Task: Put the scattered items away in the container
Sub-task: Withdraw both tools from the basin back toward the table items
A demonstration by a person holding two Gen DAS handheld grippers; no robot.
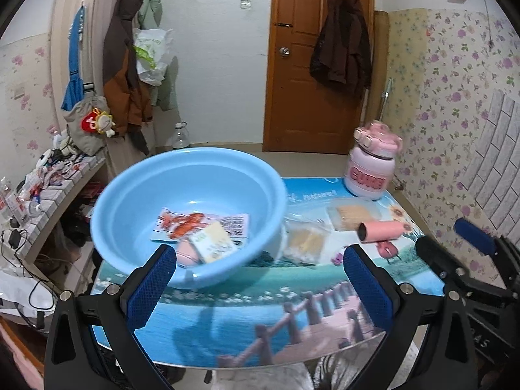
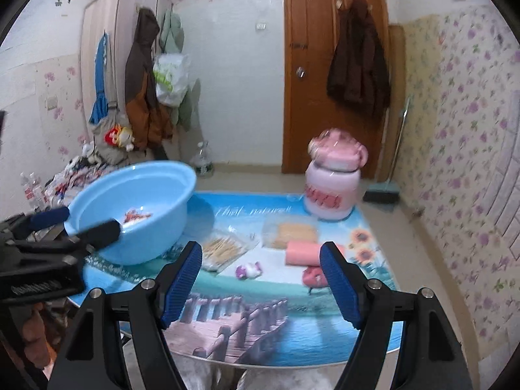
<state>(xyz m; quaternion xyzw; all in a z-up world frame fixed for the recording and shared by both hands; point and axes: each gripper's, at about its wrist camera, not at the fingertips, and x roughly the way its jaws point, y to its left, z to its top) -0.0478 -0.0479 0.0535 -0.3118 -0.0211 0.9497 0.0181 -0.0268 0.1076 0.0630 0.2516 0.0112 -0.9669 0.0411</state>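
A light blue basin (image 1: 188, 217) sits on the left part of the worktop (image 1: 247, 318), which is covered with a seaside print. Inside it the left wrist view shows a red-printed packet (image 1: 201, 224), a yellow-and-white pack (image 1: 213, 242) lying over it, and something pink under that; the right wrist view catches only a corner of the red packet.

Still out on the worktop: a pink roll (image 2: 304, 253) lying on its side with its long axis running left to right (dark open end to the left in the left view), two clear bags of tan contents (image 2: 224, 248) (image 2: 291, 235), a small purple-and-white piece (image 2: 248, 270) and a red piece (image 2: 313, 276) partly behind a pad. A pink jar (image 2: 331, 183) stands upright at the far edge.

The left claw (image 1: 260, 284) is spread as wide as it goes, nothing between its pads. The right claw (image 2: 261, 284) is partly spread and also empty, above the near worktop.
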